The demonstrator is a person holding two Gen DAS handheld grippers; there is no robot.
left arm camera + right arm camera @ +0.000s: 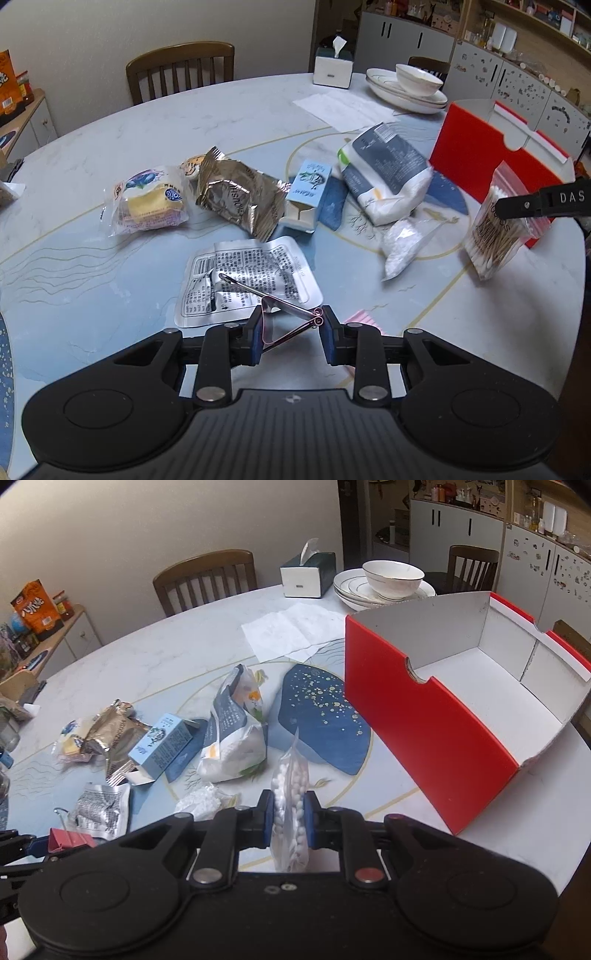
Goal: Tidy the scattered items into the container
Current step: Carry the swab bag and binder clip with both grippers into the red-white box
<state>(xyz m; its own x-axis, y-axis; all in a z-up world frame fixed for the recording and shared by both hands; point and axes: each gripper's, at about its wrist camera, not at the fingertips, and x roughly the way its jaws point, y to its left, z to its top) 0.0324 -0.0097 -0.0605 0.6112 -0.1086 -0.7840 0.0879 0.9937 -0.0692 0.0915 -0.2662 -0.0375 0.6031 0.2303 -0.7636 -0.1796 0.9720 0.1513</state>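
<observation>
In the left wrist view my left gripper (291,332) is shut on a pink binder clip (271,325), its wire handles sticking out over a silver sachet (251,277). My right gripper (290,816) is shut on a clear zip bag of cotton swabs (291,775), which hangs just above the table. The open red box (424,738), white inside, stands right of that bag. On the table lie a wrapped bread (151,203), a foil snack bag (236,195), a small blue carton (306,192), a white-and-blue pouch (384,173) and a small clear bag of white bits (402,243).
At the far side of the round marble table (110,147) stand a tissue box (332,66) and stacked plates with a bowl (417,85). White paper napkins (291,631) lie behind the box. Wooden chairs (181,70) and cabinets ring the table.
</observation>
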